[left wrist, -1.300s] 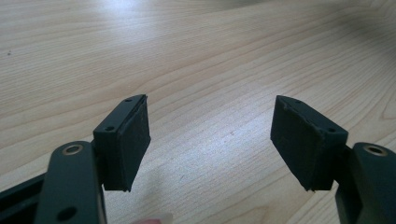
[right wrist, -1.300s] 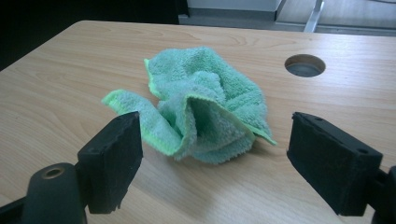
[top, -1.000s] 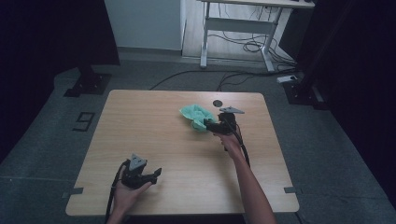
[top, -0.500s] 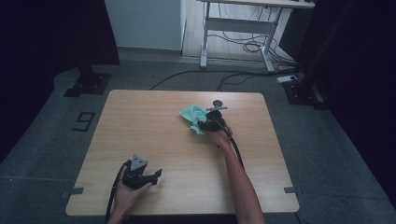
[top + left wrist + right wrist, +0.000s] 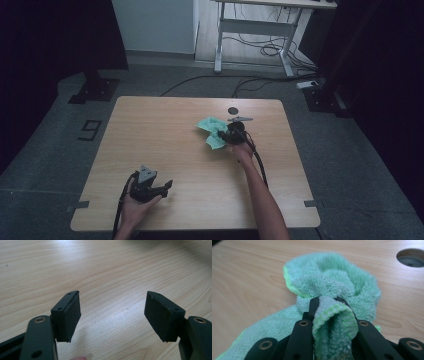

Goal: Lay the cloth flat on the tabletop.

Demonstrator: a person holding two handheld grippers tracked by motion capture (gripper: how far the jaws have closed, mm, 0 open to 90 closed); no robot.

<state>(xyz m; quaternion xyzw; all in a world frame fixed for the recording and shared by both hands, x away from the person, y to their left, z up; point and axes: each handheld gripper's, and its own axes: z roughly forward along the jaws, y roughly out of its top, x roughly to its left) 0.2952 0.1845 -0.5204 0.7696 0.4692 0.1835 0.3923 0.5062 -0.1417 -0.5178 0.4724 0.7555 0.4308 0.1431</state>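
A wooden table (image 5: 165, 130) is seen from above. A green cloth (image 5: 212, 131) lies crumpled toward two o'clock, its fold clamped by the just-closed right gripper (image 5: 231, 136). The left gripper (image 5: 159, 189), at seven o'clock, is held apart, far off.

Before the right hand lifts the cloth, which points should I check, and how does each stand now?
1. Right gripper has the cloth between its fingers, which have just been closing: ok.
2. Grip takes a full fold, not only the hem: ok.
3. Rest of the cloth lies free on the table, with nothing on it: ok.
4. Cloth stays out of the table hole: ok.
5. Left gripper open, holding nothing, away from the cloth: ok.
6. Grip firm enough for lifting: cannot tell.
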